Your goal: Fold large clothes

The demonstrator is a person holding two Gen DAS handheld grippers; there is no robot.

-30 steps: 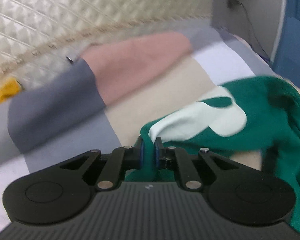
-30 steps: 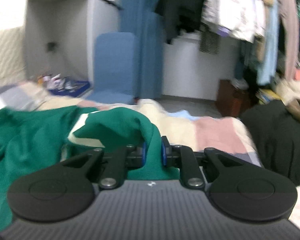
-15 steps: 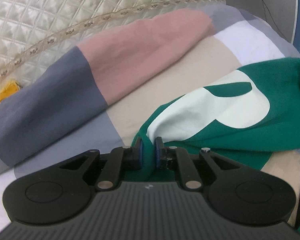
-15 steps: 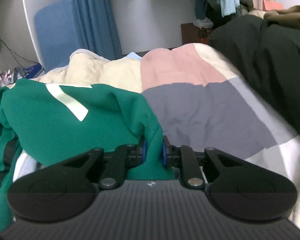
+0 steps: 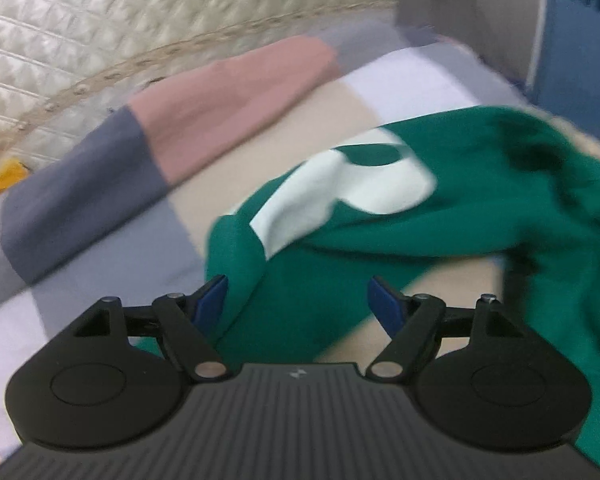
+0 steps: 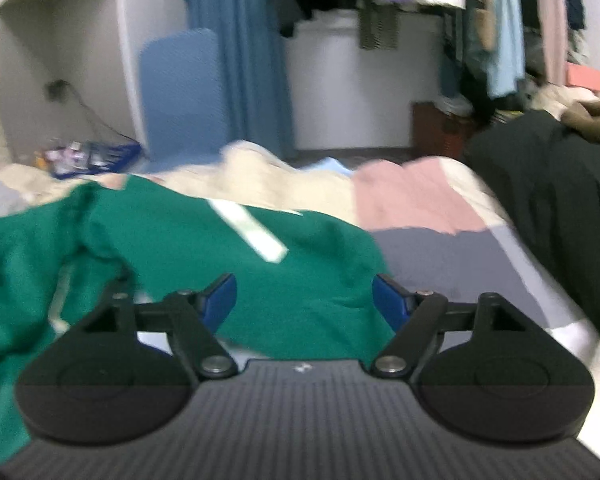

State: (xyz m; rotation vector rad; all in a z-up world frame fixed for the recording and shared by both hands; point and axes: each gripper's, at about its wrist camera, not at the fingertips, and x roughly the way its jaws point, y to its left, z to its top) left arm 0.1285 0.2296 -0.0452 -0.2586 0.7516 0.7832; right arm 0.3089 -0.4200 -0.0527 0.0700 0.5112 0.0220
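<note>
Left tool [image 5: 298, 298] and right tool [image 6: 304, 300], jaws opening, pads clear of the cloth between them. The green sweatshirt with pale lettering [image 5: 380, 216] lies rumpled on the pastel patchwork bed cover [image 5: 100, 184], running toward 2 o'clock in the left view. Folding appears barely begun; smoothing and all folds remain
</note>
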